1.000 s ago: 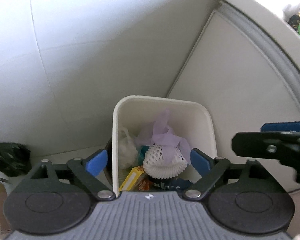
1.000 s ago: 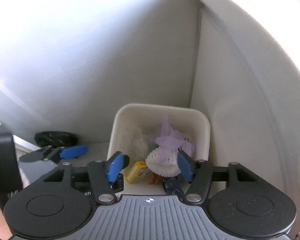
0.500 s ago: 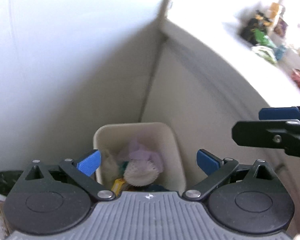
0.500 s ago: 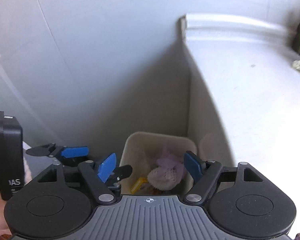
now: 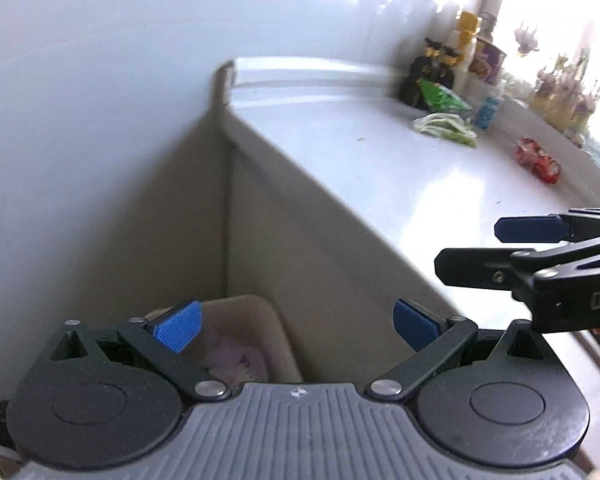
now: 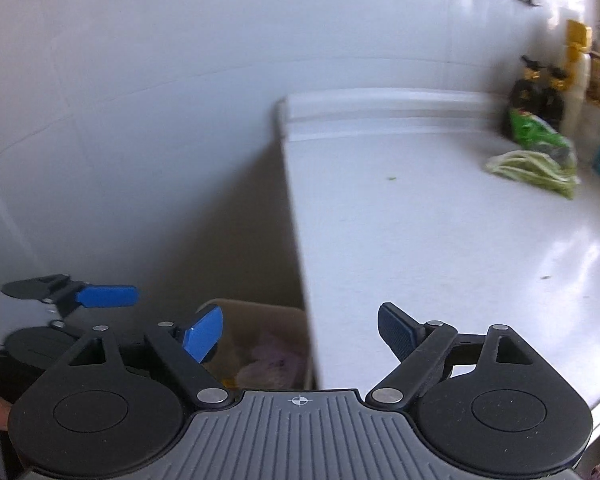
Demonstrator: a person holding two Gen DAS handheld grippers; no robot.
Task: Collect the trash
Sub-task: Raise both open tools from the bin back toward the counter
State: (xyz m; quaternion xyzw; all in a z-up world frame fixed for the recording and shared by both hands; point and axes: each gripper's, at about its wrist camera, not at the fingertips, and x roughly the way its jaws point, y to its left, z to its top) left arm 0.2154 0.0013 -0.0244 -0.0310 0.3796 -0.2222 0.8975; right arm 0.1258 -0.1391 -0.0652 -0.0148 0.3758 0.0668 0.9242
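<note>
left gripper (image 5: 296, 330) was spread wide with nothing between its blue pads (image 5: 178, 326), so it looked freed up for the next pickup. right gripper (image 6: 300, 334) was also apart and empty; its jaws had just been opening wider, likely readying for another grab.

both hung over the cream rectangular plastic trash bin (image 5: 278, 344) wedged in the corner between the pale tiled wall (image 5: 100, 120) and the side of the white surface (image 6: 420, 240). that spot suits sweeping trash off the edge. the bin already held a pale purple crumpled wrap (image 6: 274, 356) and other bits, too blurred to name.

trash left, as i judged: a yellow-green crinkled bag (image 6: 534, 170) and a red wrapper (image 5: 538, 160), both well apart from the bin on the surface. the dark bottles (image 5: 432, 74) at the back looked kept, not trash.
</note>
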